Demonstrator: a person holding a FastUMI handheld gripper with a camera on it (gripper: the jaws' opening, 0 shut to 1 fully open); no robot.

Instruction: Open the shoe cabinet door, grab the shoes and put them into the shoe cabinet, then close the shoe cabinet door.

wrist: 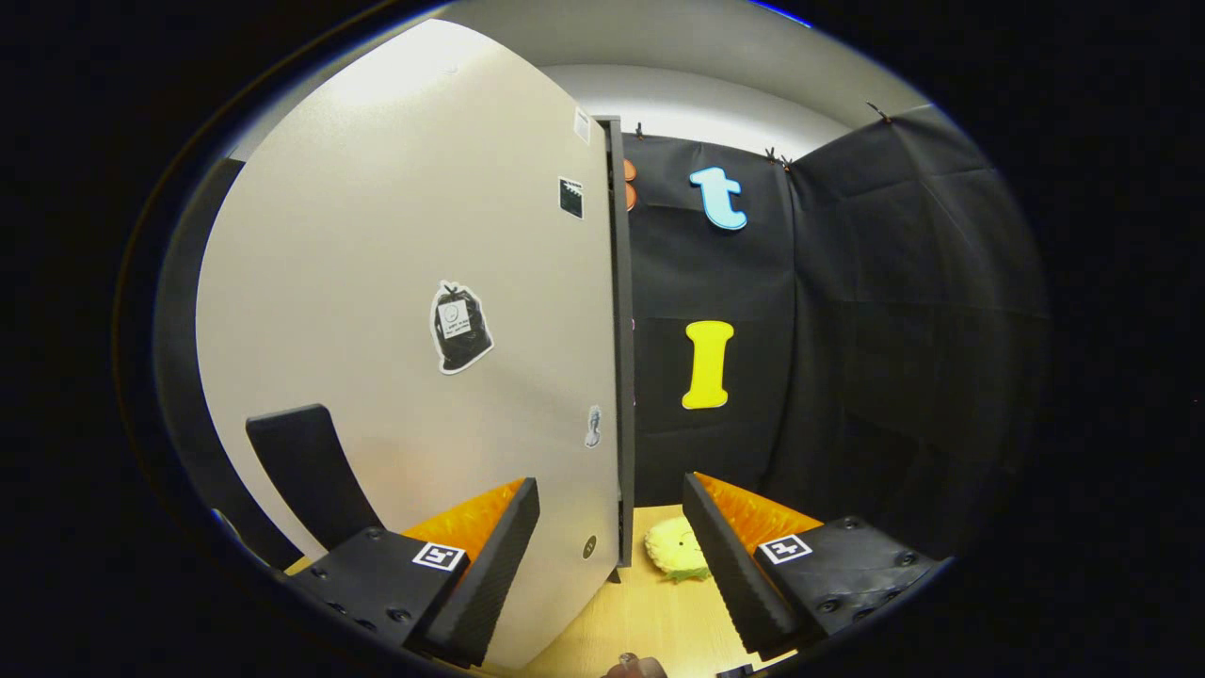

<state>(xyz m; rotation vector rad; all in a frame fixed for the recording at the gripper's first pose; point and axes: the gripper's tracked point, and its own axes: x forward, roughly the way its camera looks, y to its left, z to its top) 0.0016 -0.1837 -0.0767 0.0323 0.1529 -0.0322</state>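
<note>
The shoe cabinet's white door point(395, 282) stands close in front of me, and its dark free edge point(621, 377) runs upright between my fingers. My gripper point(610, 490) is open, with the left finger point(490, 565) in front of the door's face and the right finger point(734, 565) past the edge; neither pad presses on it. A yellow fluffy shoe point(673, 551) lies on the light wooden floor point(650, 612) just beyond the door edge, between the fingers. A black curved piece point(306, 471) that looks like a handle sits low on the door, left of my left finger.
Stickers dot the door face, one of them a black bag shape point(459, 327). Black cloth walls point(894, 358) close the space behind and to the right of the door. A small rounded thing point(635, 667) shows at the floor's near edge.
</note>
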